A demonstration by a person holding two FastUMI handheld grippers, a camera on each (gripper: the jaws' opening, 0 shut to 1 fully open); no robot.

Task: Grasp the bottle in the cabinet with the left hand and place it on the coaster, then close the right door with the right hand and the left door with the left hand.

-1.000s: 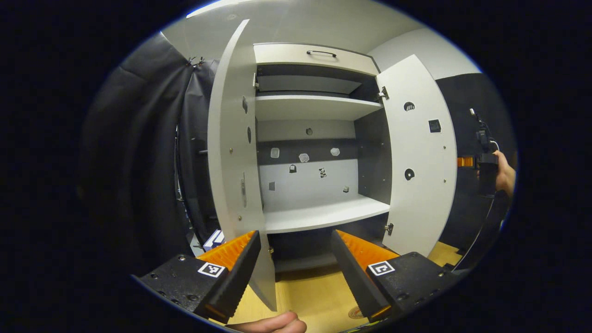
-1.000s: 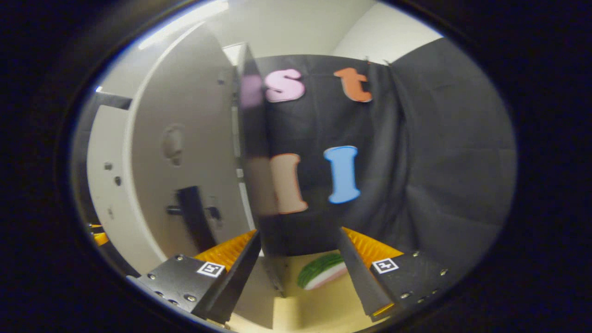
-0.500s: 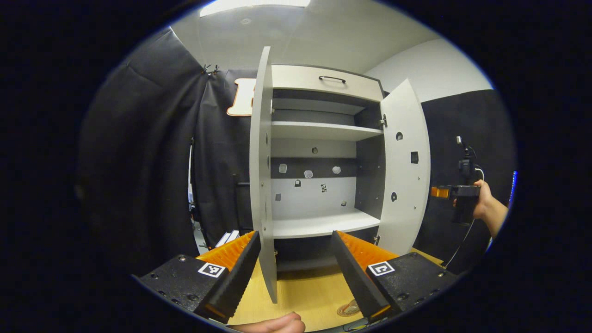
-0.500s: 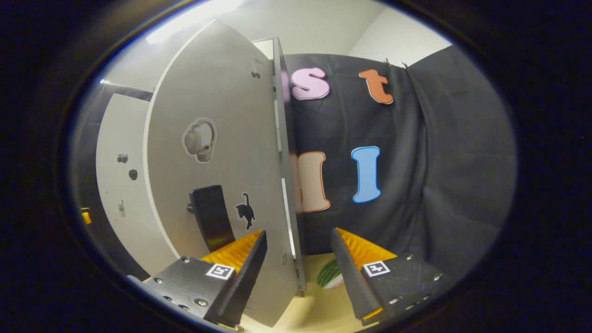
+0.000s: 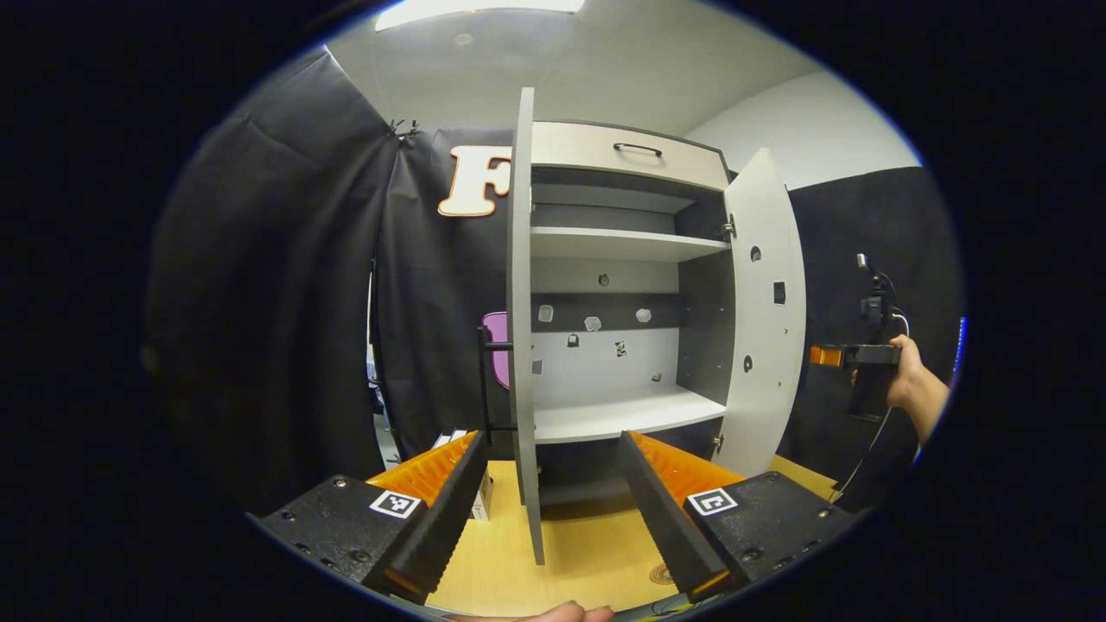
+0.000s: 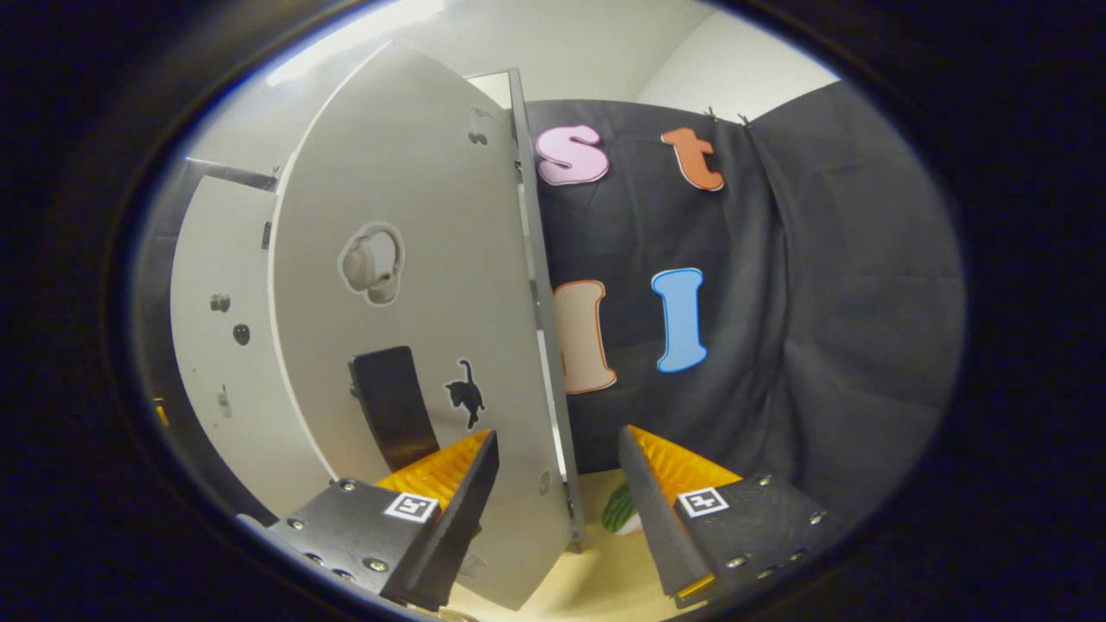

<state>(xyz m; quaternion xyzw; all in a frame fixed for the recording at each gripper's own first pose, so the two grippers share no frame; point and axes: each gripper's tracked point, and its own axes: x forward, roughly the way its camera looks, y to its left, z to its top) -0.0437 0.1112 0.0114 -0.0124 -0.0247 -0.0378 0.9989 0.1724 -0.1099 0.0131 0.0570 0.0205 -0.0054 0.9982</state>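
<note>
Beside the right door [image 6: 415, 302], the right gripper [image 6: 557, 505] is spread, straddling its edge. Push flat near that edge. Left gripper [image 5: 549, 501] waits spread.

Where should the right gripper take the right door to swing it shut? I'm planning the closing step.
Likely its free edge: the right door stands ajar, edge between the open right gripper fingers. Push from the outer face, beside the black handle.
</note>
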